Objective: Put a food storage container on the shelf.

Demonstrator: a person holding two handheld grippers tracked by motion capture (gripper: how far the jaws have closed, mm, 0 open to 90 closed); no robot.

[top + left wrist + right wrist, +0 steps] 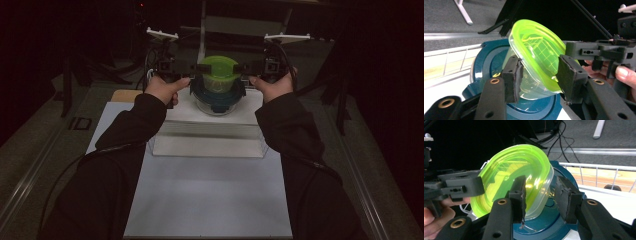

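While level, both grippers [218, 67] flanking container [218, 75].

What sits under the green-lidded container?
The green-lidded container sits tilted on a dark blue lid that closes a clear bowl. The bowl's contents are hidden by that lid.
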